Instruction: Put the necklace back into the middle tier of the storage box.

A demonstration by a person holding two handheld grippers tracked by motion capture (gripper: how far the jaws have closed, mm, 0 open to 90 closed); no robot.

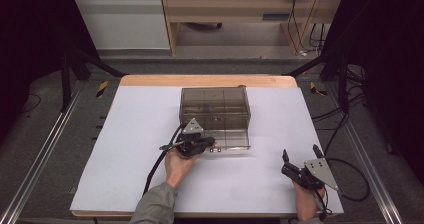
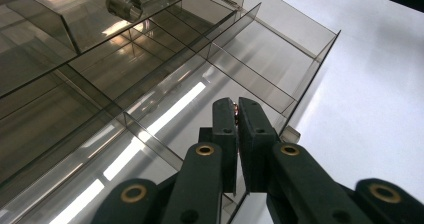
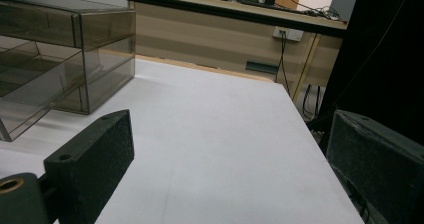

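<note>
White sheeting covers a wood-edged table [image 1: 100, 149] set within a dark metal frame, with a wall and cabling behind. At the centre of the table stands a smoke-tinted clear drawer cabinet [image 1: 215, 106], its lowest drawer [image 1: 231, 138] drawn out toward 6 o'clock. The left gripper [image 1: 207, 145], at about 7 o'clock of the cabinet, reaches in from the left to the drawer's front edge, where two small knobs [image 1: 215, 149] project. In the left gripper view its jaws stand together, clamped on a small copper-coloured item [image 2: 236, 110] just above the divided drawer; whether this is a knob or a loose part cannot be told. A round metal knob [image 2: 123, 4] shows on the drawer above, at 11 o'clock in that view. The right gripper [image 1: 300, 159] rests well apart at 4 o'clock of the cabinet, its jaws spread wide with nothing between them.

Handling, as judged: the drawer appears to be thin, rigid plastic, light, smooth and slippery, liable to crack or scratch under a hard pinch. The knobs offer the surest purchase; the thin front wall is a poorer grip. The light cabinet may slide on the sheeting when the drawer is pushed or pulled.

No brand, label or legible writing appears on the cabinet or grippers.
</note>
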